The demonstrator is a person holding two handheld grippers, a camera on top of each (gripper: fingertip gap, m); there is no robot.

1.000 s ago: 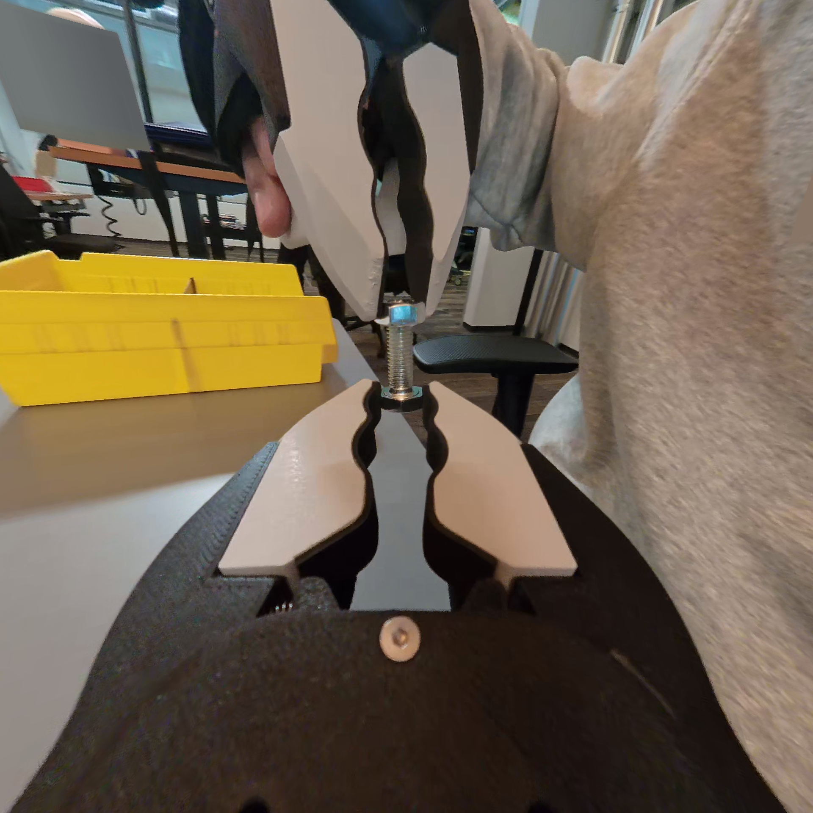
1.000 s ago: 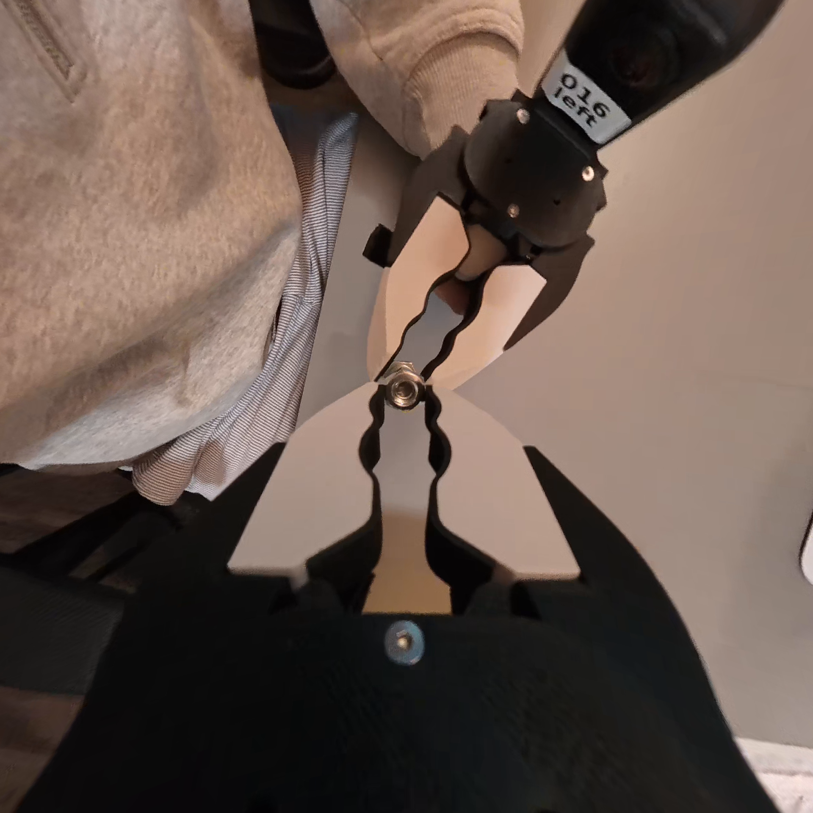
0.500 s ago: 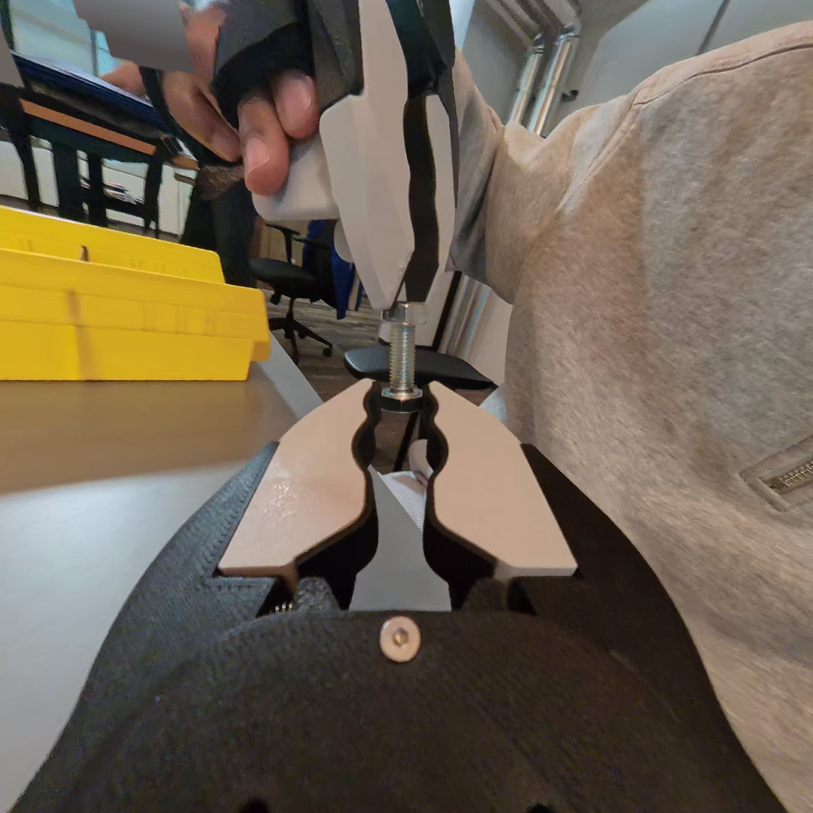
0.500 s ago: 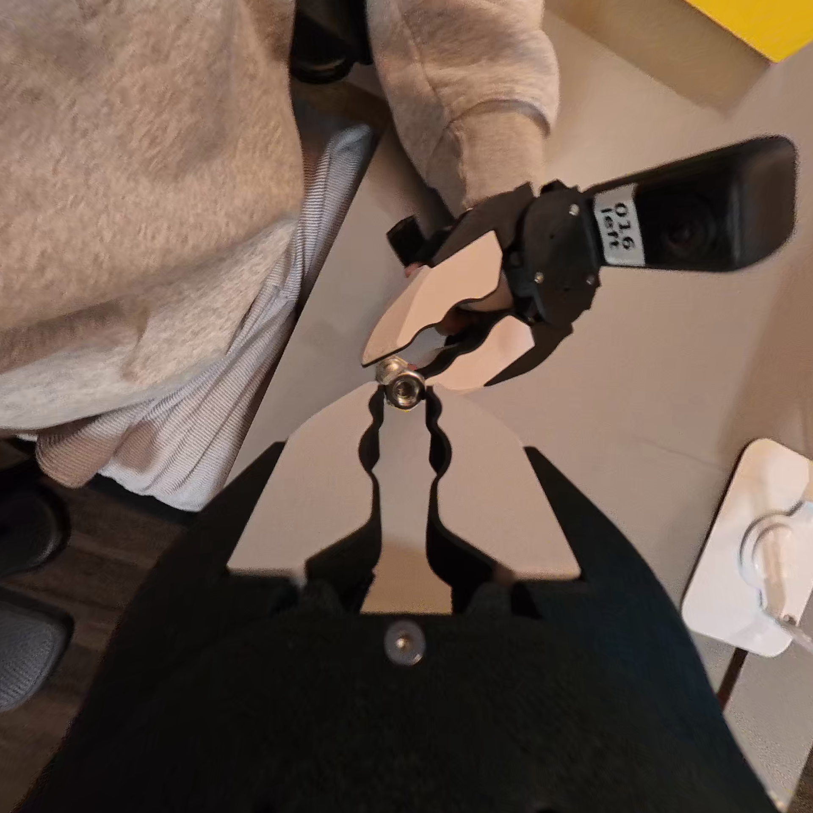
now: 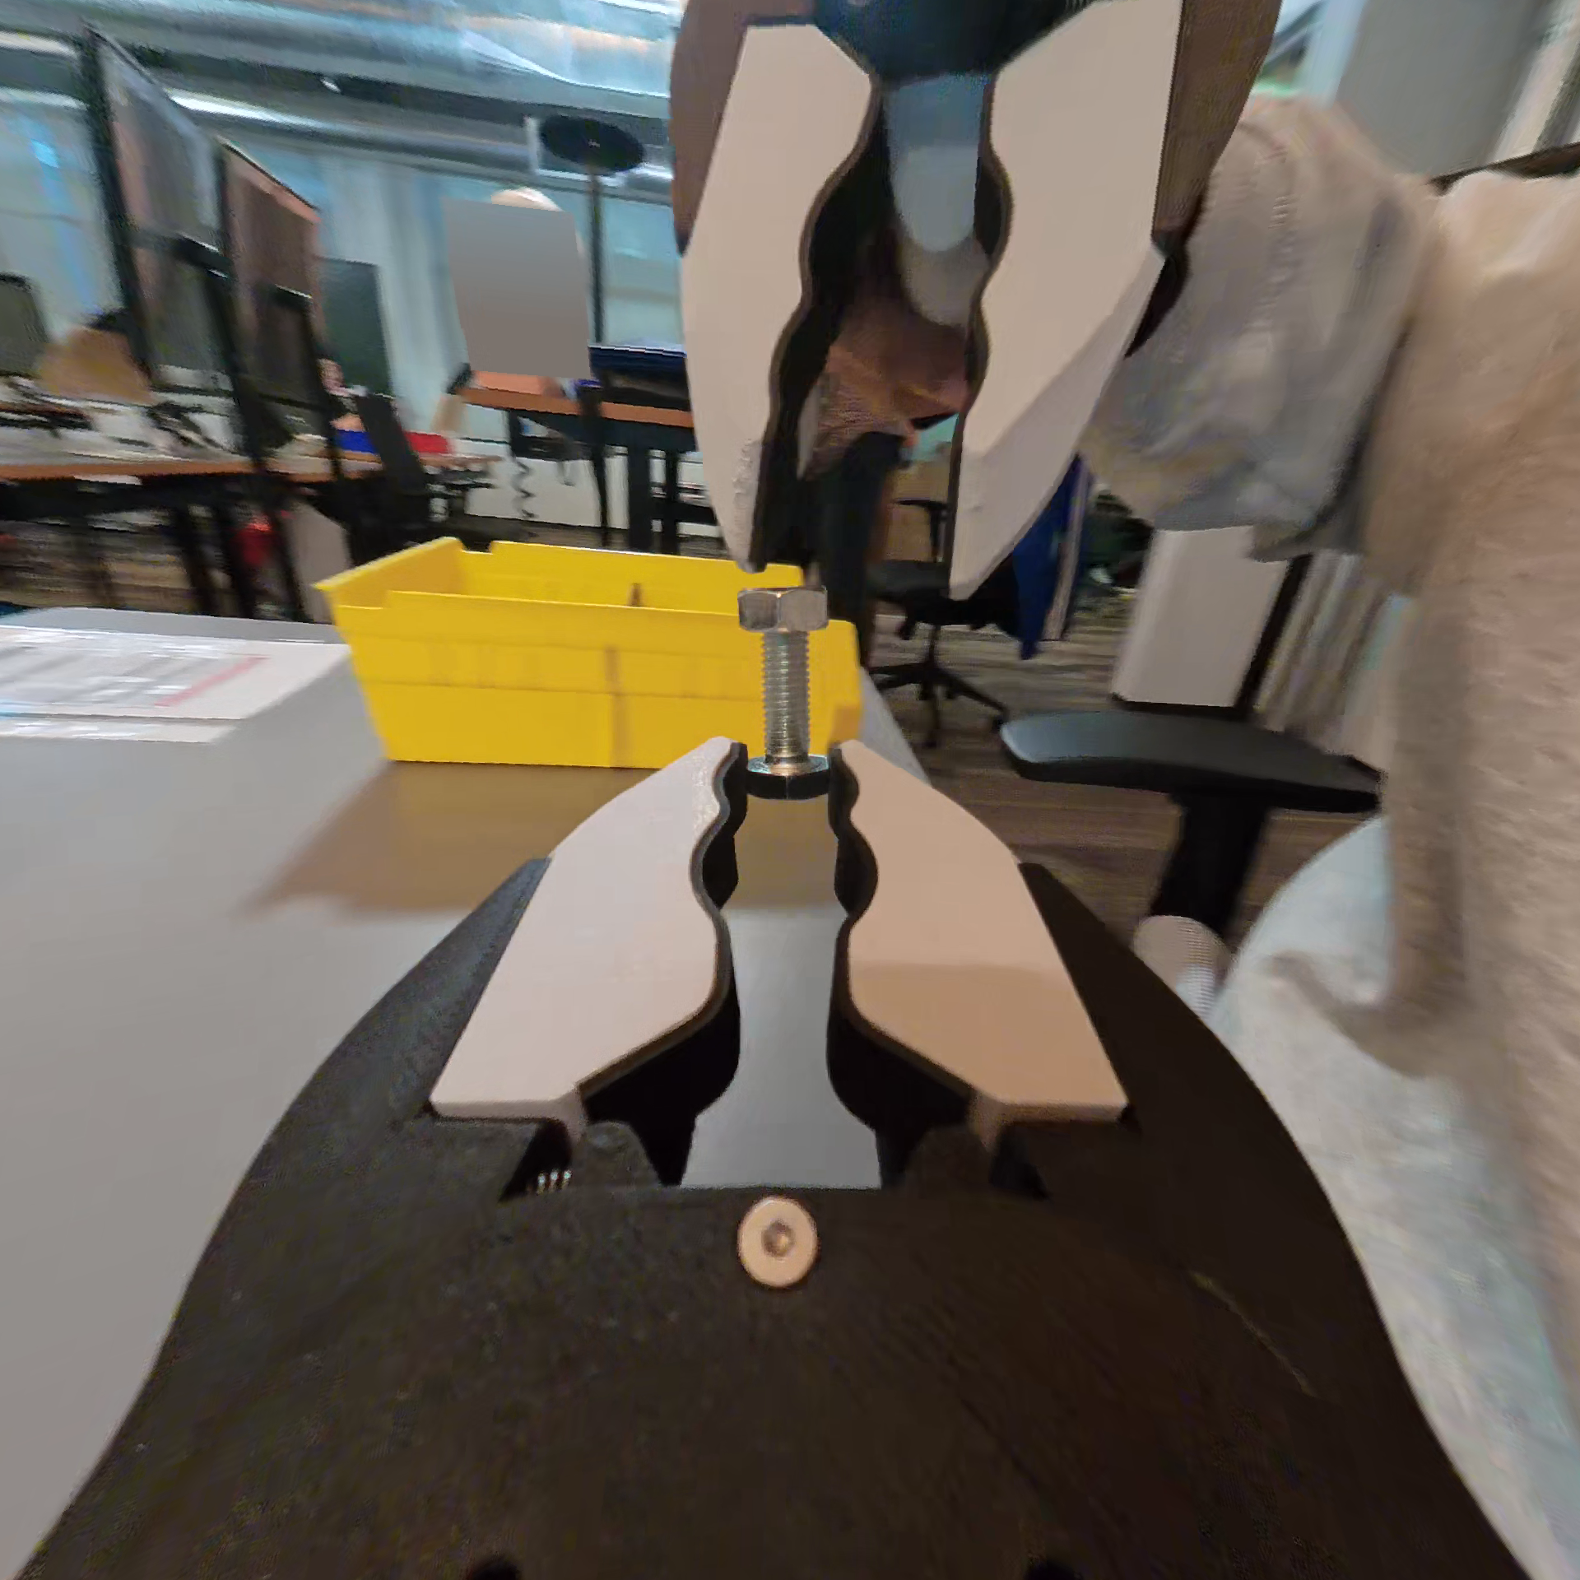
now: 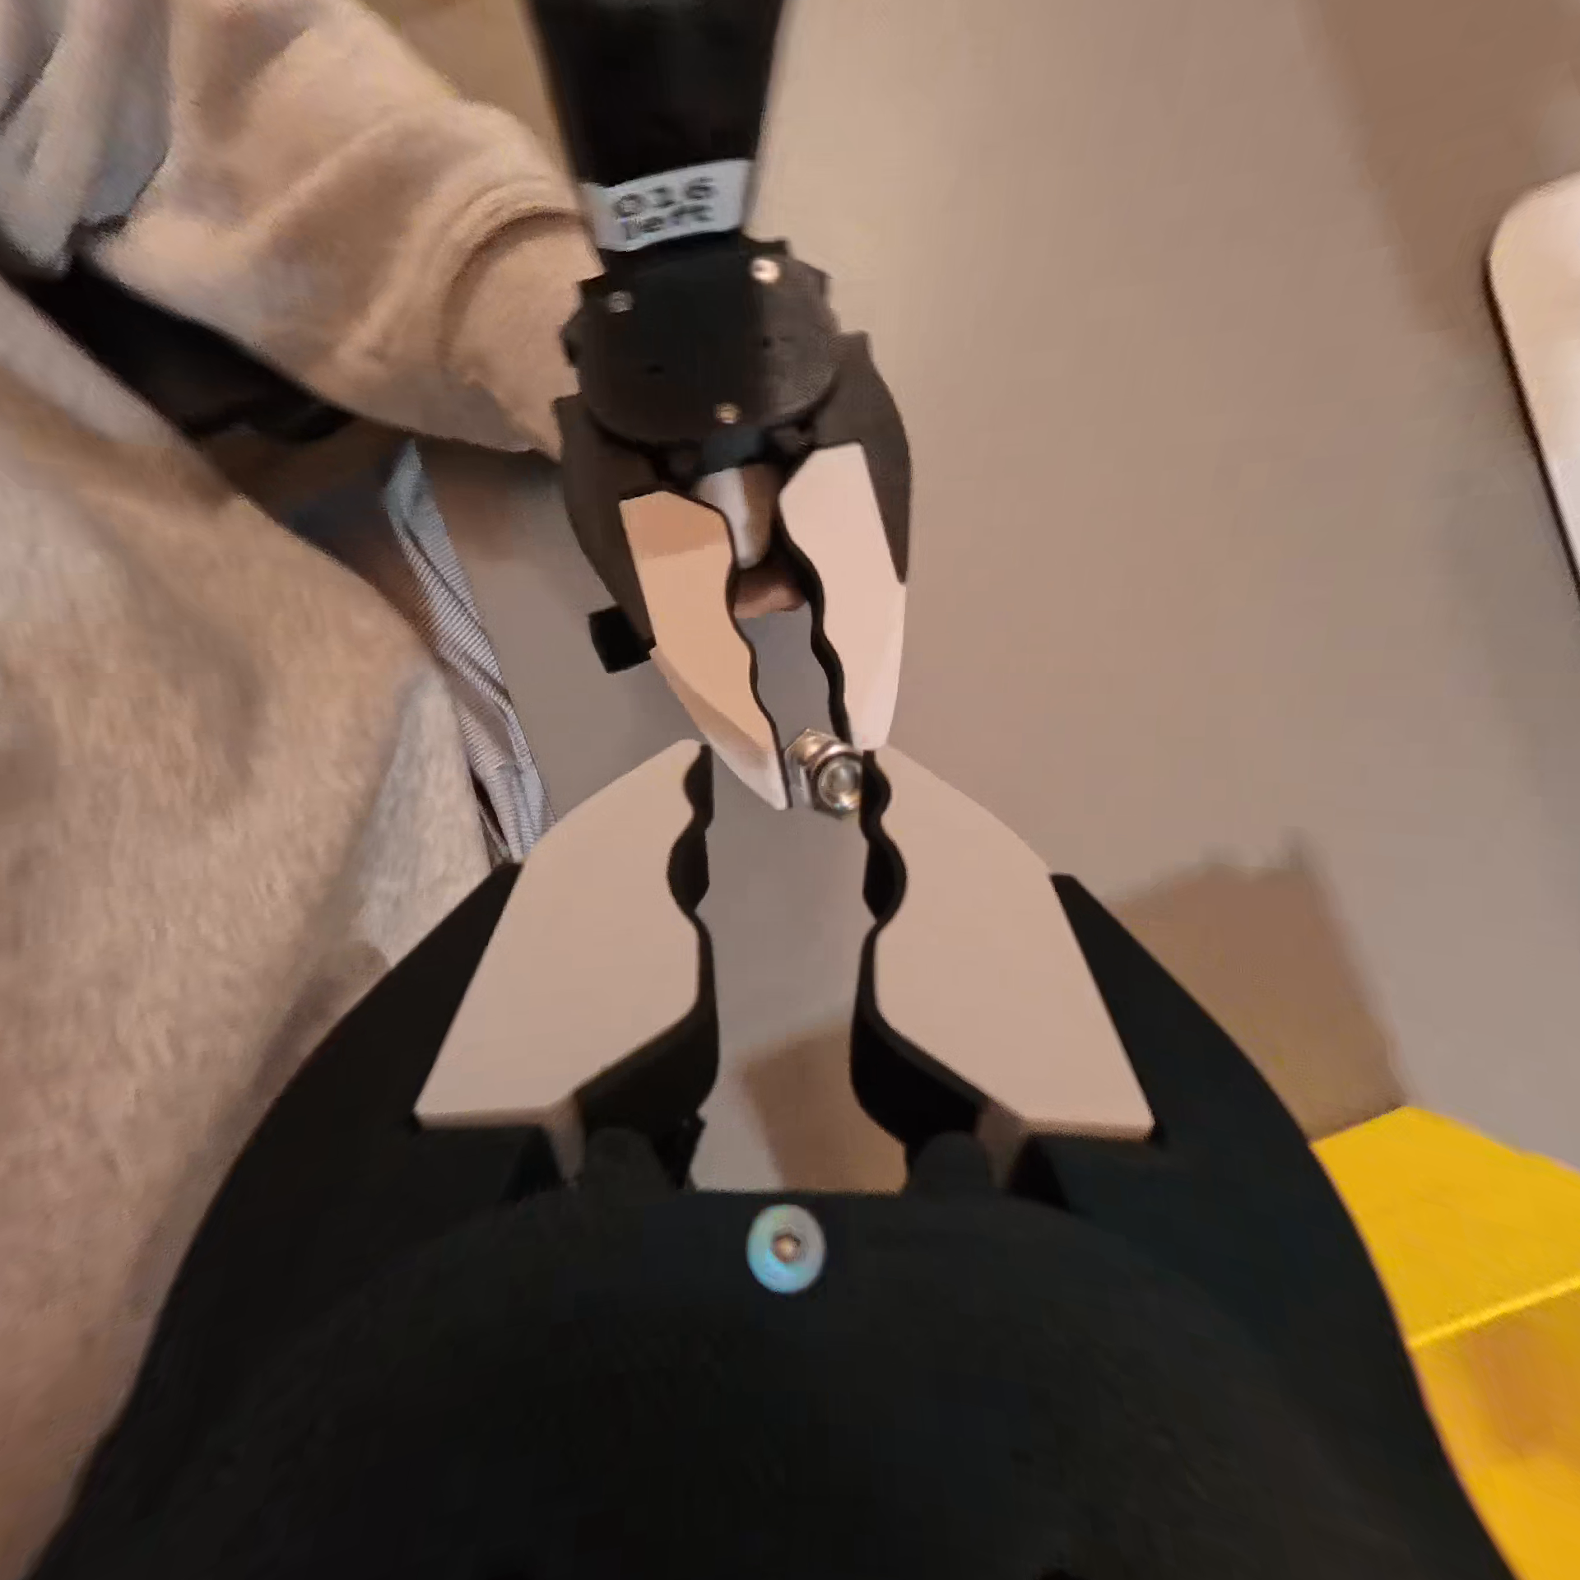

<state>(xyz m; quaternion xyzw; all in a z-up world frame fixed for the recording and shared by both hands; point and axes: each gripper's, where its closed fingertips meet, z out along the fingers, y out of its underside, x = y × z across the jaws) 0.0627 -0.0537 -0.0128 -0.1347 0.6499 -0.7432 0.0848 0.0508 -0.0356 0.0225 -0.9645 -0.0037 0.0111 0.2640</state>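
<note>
A silver hex bolt (image 5: 785, 684) stands upright, threaded into a dark nut (image 5: 782, 780). My left gripper (image 5: 782, 761) is shut on the nut, above the table's near edge. My right gripper (image 5: 859, 573) hangs point-down just above the bolt head, open and empty, with one fingertip close over the head. In the right wrist view I look down on the bolt head (image 6: 834, 780) end-on; it sits by the right-hand finger of my open right gripper (image 6: 782, 761). The left gripper (image 6: 821, 769) reaches in from the top and clamps the nut.
A yellow bin (image 5: 598, 667) stands on the grey table (image 5: 171, 855) behind the bolt and shows in the right wrist view (image 6: 1453, 1282). Papers (image 5: 128, 675) lie at the far left. A black chair (image 5: 1180, 761) and the person's beige sleeve (image 5: 1411, 598) are at right. My right fingertips sit around 4 centimetres from my left ones.
My right gripper was shut on the bolt head; it has opened and let go. Both views have swung round. The left gripper still holds the nut.
</note>
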